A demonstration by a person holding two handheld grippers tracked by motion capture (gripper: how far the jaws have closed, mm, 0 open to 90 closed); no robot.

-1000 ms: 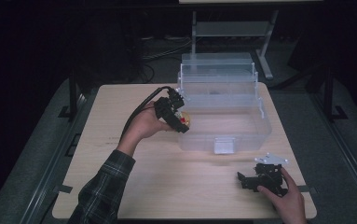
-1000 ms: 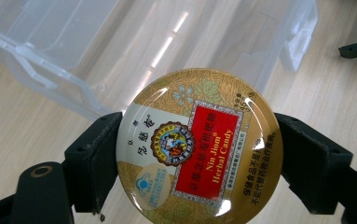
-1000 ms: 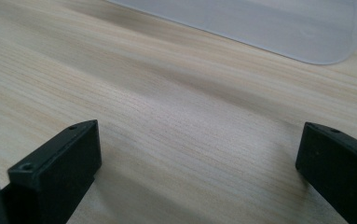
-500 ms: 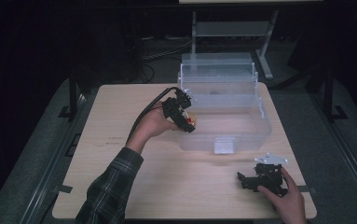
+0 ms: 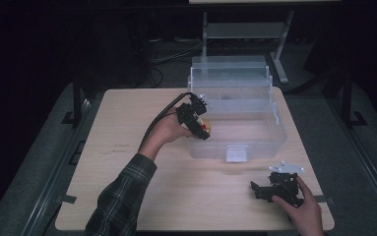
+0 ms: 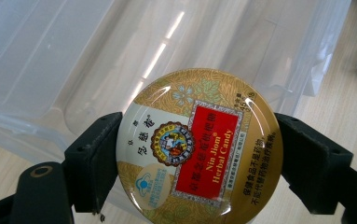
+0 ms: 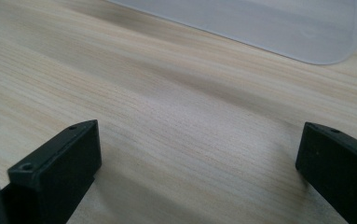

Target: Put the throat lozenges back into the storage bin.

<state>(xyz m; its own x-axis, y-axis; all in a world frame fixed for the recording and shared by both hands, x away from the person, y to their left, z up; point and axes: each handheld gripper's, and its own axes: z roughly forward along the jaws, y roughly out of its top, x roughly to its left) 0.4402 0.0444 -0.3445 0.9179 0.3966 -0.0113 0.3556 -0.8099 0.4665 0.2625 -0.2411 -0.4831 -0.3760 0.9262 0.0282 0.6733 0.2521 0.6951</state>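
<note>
My left gripper [image 5: 200, 129] is shut on a round gold candy tin [image 6: 199, 149] with a red label, gripped by its edges between both black jaws. It hovers over the front left corner of a clear plastic bin [image 5: 274, 129] in the high view; the bin's wall [image 6: 50, 60] lies just behind the tin [image 5: 205, 127]. My right gripper [image 5: 258, 190] rests low on the wooden table [image 5: 127, 147] near its front right corner, held by a hand. Its jaws stand wide apart with bare wood [image 7: 190, 140] between them.
The bin's lid [image 5: 230, 73] stands open at the back. A white latch [image 5: 236, 153] sits on the bin's front wall. The bin's base corner [image 7: 306, 37] shows ahead of the right gripper. Dark floor and a metal stand [image 5: 245, 29] surround the table.
My left gripper has carried the tin to the right and slightly forward, from beside the bin's left wall to over its front left corner. The right gripper has stayed put.
</note>
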